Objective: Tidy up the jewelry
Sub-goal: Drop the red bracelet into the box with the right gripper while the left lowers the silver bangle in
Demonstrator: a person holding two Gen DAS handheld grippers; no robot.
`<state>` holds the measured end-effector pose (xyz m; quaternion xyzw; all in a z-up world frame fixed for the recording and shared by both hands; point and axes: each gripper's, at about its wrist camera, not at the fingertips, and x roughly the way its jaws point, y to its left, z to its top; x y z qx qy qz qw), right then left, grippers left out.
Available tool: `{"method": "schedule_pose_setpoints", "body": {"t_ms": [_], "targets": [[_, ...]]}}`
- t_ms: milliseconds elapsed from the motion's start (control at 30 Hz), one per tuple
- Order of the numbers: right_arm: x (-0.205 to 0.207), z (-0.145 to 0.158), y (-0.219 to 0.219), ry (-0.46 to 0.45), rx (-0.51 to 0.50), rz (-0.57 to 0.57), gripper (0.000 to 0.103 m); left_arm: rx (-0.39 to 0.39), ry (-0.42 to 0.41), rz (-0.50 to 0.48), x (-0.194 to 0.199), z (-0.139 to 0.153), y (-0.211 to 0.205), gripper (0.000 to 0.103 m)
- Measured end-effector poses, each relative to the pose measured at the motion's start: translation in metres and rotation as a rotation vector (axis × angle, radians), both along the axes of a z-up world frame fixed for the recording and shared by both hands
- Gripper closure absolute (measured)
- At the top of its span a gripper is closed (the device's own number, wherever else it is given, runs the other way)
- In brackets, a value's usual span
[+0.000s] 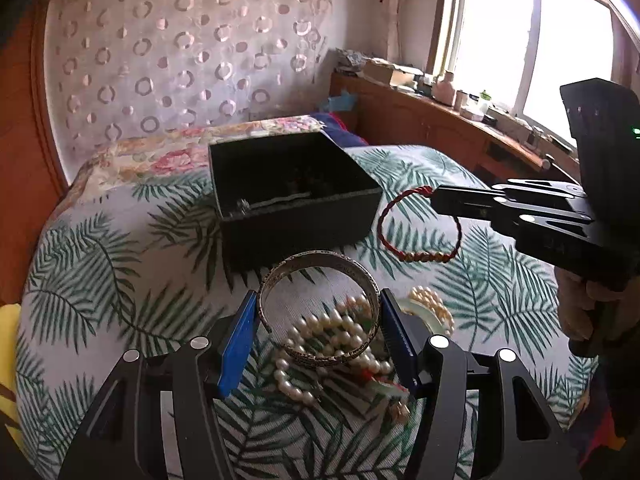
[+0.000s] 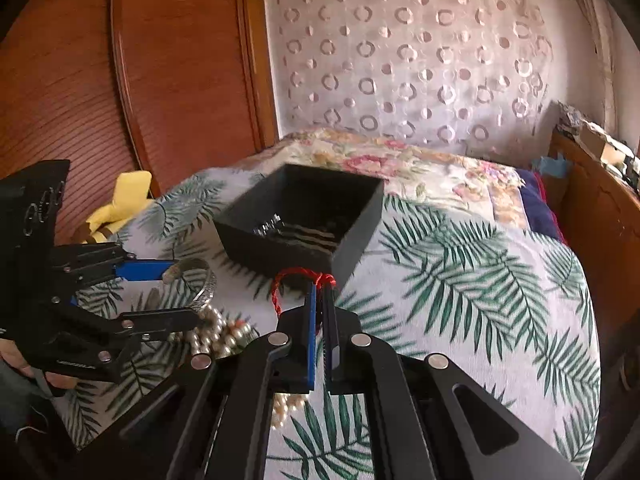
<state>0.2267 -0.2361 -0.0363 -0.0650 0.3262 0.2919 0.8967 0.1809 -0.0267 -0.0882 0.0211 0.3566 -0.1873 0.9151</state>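
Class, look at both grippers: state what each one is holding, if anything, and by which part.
The right gripper is shut on the red cord bracelet, pinching its plain cord opposite the gold beads. The left gripper clamps the silver bangle across its outer sides.

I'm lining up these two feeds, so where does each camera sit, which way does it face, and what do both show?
Left wrist: on the left gripper, looking down over the bed at the silver bangle its pads clamp, pearls beneath; the right gripper and a hand show.
Right wrist: on the right gripper, shut on the red cord bracelet, facing the headboard.
Shared: black box, bangle, pearls, bracelet.
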Motion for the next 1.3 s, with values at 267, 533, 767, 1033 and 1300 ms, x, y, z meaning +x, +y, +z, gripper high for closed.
{"method": "schedule_pose_setpoints", "body": {"t_ms": [267, 533, 767, 1033, 1300], "targets": [[0.021, 0.022, 0.008, -0.038, 0.026, 0.026, 0.1, -0.015, -0.044, 0.029, 0.019, 0.024, 0.01, 0.046], [0.051, 0.022, 0.019, -0.017, 0.044, 0.034, 0.1, -0.015, -0.043, 0.057, 0.049, 0.033, 0.015, 0.046], [0.069, 0.009, 0.029, 0.038, 0.042, 0.046, 0.1, -0.009, -0.028, 0.066, 0.068, 0.032, 0.019, 0.046], [0.081, -0.002, 0.033, 0.077, 0.052, 0.057, 0.098, 0.0, -0.008, 0.078, 0.087, 0.027, 0.02, 0.046], [0.081, 0.001, 0.021, 0.084, 0.073, 0.042, 0.067, 0.013, 0.006, 0.079, 0.106, 0.022, 0.013, 0.046]]}}
